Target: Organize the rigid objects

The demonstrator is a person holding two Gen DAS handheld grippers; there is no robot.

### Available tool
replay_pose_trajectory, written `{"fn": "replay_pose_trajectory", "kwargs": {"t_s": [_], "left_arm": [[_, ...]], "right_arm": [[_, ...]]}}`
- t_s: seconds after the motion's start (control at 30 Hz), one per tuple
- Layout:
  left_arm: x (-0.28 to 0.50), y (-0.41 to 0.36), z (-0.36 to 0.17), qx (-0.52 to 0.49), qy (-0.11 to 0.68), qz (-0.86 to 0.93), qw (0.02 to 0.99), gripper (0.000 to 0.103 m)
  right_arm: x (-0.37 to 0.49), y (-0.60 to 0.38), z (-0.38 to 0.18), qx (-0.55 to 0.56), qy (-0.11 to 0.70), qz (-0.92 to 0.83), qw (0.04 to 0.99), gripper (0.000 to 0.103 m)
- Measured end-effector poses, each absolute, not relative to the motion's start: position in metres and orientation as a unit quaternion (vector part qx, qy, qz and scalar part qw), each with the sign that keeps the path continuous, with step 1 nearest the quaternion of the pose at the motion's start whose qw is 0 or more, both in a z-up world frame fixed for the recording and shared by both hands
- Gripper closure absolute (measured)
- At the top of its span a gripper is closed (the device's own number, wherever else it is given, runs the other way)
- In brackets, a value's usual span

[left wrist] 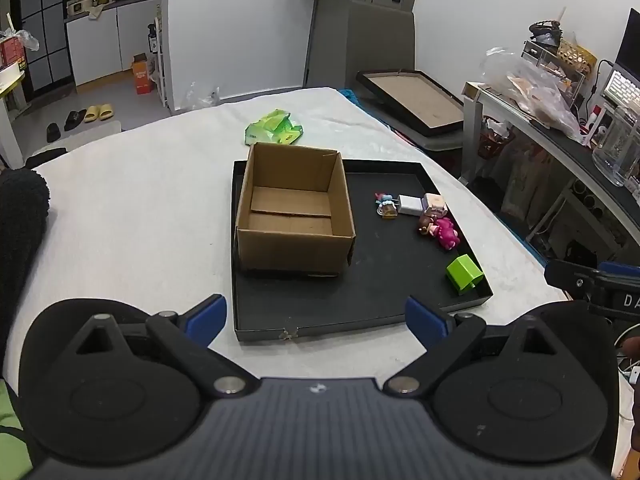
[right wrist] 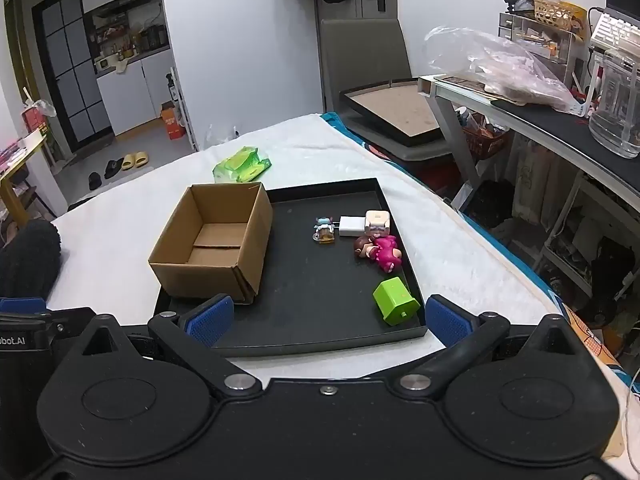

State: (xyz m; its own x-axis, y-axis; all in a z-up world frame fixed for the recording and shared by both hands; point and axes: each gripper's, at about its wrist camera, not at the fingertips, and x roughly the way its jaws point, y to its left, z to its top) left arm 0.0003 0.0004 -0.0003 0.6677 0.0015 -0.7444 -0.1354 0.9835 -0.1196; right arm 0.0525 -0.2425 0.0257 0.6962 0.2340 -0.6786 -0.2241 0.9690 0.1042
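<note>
surface: white cloth-covered table (left wrist: 132, 208); shallow black rectangular tray (left wrist: 320, 312) lies on it
box: open brown cardboard box (left wrist: 294, 204) stands upright in the tray's left half, empty, inner bottom flaps visible; its far-left part overhangs the tray's far edge
small items: all on the tray's right side, well apart from the box
charger: white plug-in charger block (left wrist: 410, 205) lies flat; a tiny blue-and-pink figure on a yellow base (left wrist: 386, 205) just beside it on the left
cube head: pale pink-and-white cube-headed toy (left wrist: 435, 204) touching the charger's right side, close to the tray's right wall
doll: brown-haired doll in magenta dress (left wrist: 438, 229) lies on its side just in front of the cube toy, near the right wall
green block: lime green plastic block (left wrist: 464, 274) tilted in the tray's near-right corner, apart from the doll
packet: crumpled green plastic packet (left wrist: 274, 128) on the cloth behind the tray, off the tray
left gripper (left wrist: 312, 318): blue-padded fingers spread wide, nothing between them; hovers over the tray's near edge, aimed down at the box
right gripper (right wrist: 328, 320): fingers spread wide, empty; near tray edge and green block sit between the pads in view, no contact
background: cluttered desk at right; slippers on floor far left
</note>
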Motion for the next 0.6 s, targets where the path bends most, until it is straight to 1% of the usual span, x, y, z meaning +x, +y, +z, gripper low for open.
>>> {"fn": "replay_pose_trajectory", "kwargs": {"t_s": [0.17,0.3,0.43,0.6], "left_arm": [[-0.001,0.0,0.0,-0.079,0.402,0.035,0.912,0.008],[0.0,-0.001,0.02,-0.076,0.4,0.035,0.913,0.008],[0.003,-0.001,0.028,-0.077,0.401,0.034,0.912,0.008],[0.0,-0.004,0.024,-0.077,0.395,0.033,0.915,0.008]], "right_arm": [[0.052,-0.243,0.025,0.006,0.369,0.122,0.921,0.0],[0.052,-0.246,0.026,0.005,0.369,0.121,0.921,0.0],[0.054,-0.251,0.029,0.004,0.367,0.121,0.922,0.0],[0.048,-0.248,0.028,0.008,0.365,0.114,0.924,0.0]]}}
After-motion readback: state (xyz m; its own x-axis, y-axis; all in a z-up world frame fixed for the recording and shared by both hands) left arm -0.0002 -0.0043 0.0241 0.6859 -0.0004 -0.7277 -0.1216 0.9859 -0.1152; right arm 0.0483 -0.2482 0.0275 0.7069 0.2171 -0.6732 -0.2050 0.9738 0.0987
